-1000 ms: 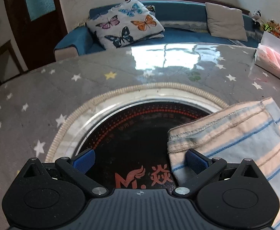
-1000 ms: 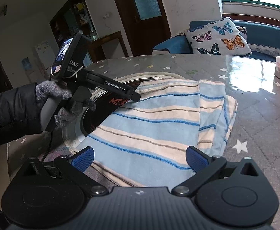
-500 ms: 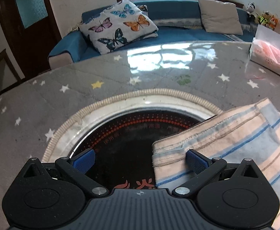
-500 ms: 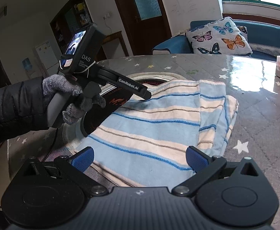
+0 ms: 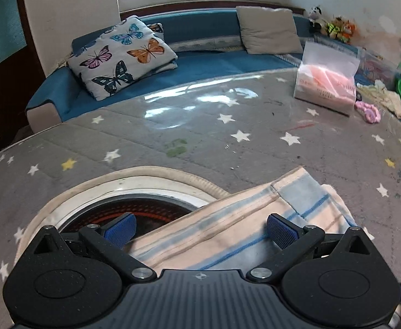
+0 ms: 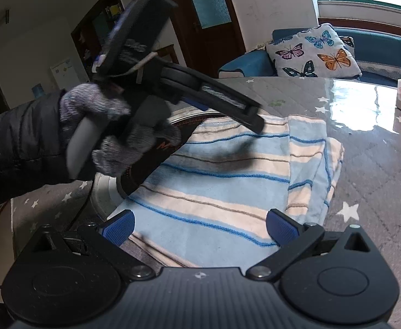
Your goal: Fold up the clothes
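Left claw (image 5: 200, 229) wide open over the far edge of one folded striped garment (image 6: 227, 181), gripping nothing. Right claw (image 6: 199, 226) open too, spread over the near edge. One gloved hand (image 6: 112, 134) on the left tool. Garment lies on the star-print table (image 5: 227, 142), partly covering one round hotplate (image 5: 134, 211). Two cushions behind: one butterfly cushion (image 5: 123, 54), one plain cushion (image 5: 267, 28).

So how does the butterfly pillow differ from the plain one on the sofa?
The butterfly pillow is white with colourful butterflies; the plain pillow is solid beige. The butterfly pillow lies near the sofa's left end, the plain pillow leans against the backrest further right. Both are squarish cushions.
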`<state>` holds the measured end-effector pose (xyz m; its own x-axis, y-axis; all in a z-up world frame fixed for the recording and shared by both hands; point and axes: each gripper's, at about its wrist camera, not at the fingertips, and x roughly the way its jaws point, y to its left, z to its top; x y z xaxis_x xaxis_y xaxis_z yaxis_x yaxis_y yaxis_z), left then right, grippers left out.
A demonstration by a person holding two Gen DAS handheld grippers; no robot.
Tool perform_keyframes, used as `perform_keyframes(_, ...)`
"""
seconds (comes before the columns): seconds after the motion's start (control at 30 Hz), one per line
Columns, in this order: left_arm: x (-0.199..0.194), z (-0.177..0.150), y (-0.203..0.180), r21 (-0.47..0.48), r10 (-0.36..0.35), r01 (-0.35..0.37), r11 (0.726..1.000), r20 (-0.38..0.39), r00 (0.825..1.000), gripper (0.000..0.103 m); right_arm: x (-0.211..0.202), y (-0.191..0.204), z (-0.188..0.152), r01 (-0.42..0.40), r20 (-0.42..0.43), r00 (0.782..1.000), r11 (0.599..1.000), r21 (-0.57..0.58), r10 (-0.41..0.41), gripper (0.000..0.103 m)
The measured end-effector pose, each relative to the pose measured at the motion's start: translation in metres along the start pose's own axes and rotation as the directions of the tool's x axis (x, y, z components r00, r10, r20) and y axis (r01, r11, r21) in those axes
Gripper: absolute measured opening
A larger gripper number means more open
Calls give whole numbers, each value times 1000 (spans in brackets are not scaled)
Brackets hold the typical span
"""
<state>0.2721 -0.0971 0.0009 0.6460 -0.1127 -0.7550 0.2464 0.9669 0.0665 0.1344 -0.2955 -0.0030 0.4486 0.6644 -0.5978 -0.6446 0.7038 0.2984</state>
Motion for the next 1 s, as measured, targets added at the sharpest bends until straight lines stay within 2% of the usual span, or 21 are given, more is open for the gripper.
perform_keyframes(0.1, 17, -2, -6, 19, 36, -36, 999, -36, 999, 103, 0, -1, -1, -5, 4, 1000, 1000, 8, 5, 103)
perform_keyframes(0.27, 12, -3, -9, 43, 50, -50, 998, -13, 999, 103, -1, -1, -2, -3, 7, 1000, 1000, 6, 3, 103)
perform_keyframes(0.4, -6, 7, -16, 41, 11, -12, 999, 35, 999, 103, -3, 1, -1, -9, 11, 1000, 1000, -4, 9, 103)
perform_keyframes(0.47, -8, 10, -27, 71, -13, 10, 997, 46, 999, 103, -3, 3, -1, -9, 12, 1000, 1000, -9, 9, 103)
perform_keyframes(0.67, 17, 6, -52, 145, -16, 16, 989, 0, 1000, 103, -1, 4, -2, -2, 10, 1000, 1000, -3, 2, 103)
perform_keyframes(0.8, 20, 5, -49, 121, -23, 22, 992, 6, 1000, 103, 1, 2, -1, 3, 8, 1000, 1000, 0, -3, 103)
perform_keyframes(1.0, -8, 5, -26, 76, 8, -11, 997, 42, 999, 103, -7, 3, 0, 12, 23, 1000, 1000, 0, -12, 103)
